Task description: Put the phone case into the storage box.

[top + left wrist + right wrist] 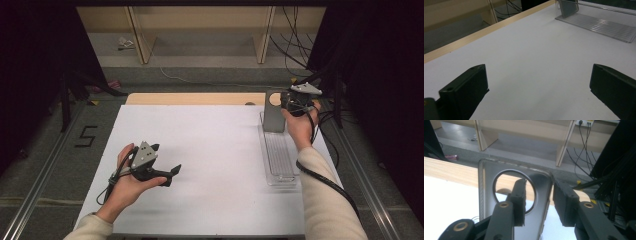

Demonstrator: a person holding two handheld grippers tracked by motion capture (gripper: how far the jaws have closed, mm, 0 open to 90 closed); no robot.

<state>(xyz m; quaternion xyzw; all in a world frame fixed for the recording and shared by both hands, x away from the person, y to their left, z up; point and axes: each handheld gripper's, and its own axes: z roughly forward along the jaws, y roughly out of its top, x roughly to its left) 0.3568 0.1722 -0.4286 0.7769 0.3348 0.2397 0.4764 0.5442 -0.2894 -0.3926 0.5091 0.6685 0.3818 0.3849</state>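
Observation:
A grey case (pixel 272 119) with a round hole stands upright at the far end of a clear ribbed rack (pixel 280 155) on the right of the white tabletop (pixel 210 150). My right gripper (pixel 289 102) is at the case's top right corner. In the right gripper view its jaws (pixel 540 183) are parted: one lies across the face of the case (pixel 486 195), the other stands just off its right edge, with a gap showing. My left gripper (pixel 171 176) rests low over the table's left front, open, with bare table between its jaws (pixel 537 75). The case (pixel 567 7) and rack (pixel 599 25) lie far ahead of it.
A wooden strip (pixel 190 98) runs along the table's far edge. Beyond it are a wooden shelf unit (pixel 200 30) and hanging cables (pixel 295 45). Black stands (pixel 70 95) flank both sides. A cable (pixel 325 180) trails from my right gripper along the sleeve.

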